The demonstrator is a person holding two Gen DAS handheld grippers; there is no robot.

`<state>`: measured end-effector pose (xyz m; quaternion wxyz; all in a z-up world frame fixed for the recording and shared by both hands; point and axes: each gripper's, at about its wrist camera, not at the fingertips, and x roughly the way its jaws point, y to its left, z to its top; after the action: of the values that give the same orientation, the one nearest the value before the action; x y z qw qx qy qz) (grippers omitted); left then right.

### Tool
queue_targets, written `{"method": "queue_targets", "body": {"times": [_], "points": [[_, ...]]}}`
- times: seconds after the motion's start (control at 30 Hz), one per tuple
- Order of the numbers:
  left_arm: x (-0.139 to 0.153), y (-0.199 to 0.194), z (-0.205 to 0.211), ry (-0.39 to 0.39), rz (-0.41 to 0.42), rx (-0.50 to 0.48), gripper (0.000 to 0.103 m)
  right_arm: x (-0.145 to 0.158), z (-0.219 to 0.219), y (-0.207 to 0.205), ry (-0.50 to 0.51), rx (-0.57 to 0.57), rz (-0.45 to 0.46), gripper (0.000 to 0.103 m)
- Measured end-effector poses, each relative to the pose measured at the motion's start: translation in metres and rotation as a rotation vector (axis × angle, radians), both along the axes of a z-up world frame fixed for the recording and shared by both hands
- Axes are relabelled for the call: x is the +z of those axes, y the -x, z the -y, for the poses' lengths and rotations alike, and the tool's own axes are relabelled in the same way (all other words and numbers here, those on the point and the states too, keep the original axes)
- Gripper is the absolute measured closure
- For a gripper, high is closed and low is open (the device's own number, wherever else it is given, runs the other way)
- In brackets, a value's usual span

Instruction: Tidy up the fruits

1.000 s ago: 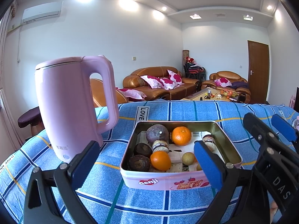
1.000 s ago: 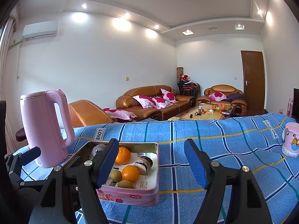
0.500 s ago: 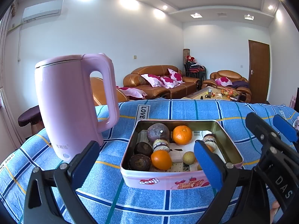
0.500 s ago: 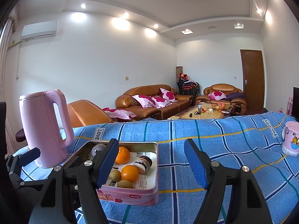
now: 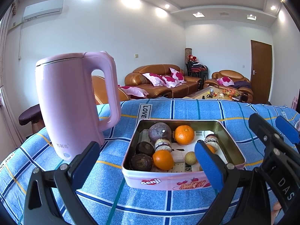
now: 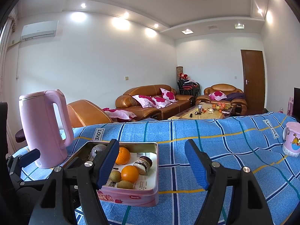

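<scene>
Pink tin (image 5: 165, 181) sits on the blue checked cloth (image 5: 196, 110) over the tabletop, holding two oranges (image 5: 184, 134), a purple fruit (image 5: 159, 131), dark round fruits (image 5: 141, 162) and small greenish ones (image 6: 115, 175). Just left of it stands a pink kettle (image 5: 75, 101). The left gripper (image 5: 148, 166) hangs before the tin, jaws wide apart and empty; the right gripper (image 6: 152, 166) hovers beside the tin, also spread open with nothing held. A pink mug (image 6: 291, 139) stands far right
</scene>
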<state>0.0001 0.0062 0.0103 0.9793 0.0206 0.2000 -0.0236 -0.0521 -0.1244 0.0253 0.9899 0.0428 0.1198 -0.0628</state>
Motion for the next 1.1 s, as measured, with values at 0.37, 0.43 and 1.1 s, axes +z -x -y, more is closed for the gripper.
{"method": "queue_targets", "body": {"times": [0.37, 0.43, 1.1], "points": [[0.0001, -0.0009, -0.0013, -0.012, 0.008, 0.044, 0.000, -0.0002, 0.0023, 0.0002, -0.002, -0.004, -0.003, 0.029], [-0.0001, -0.0012, -0.0015, -0.014, 0.007, 0.046, 0.000, -0.0004, 0.0030, 0.0004, -0.002, -0.005, -0.004, 0.029], [-0.0002, -0.0028, -0.0026, 0.003, -0.007, 0.020, 0.000, -0.0008, 0.0072, 0.0005, -0.007, -0.019, -0.011, 0.029]]}}
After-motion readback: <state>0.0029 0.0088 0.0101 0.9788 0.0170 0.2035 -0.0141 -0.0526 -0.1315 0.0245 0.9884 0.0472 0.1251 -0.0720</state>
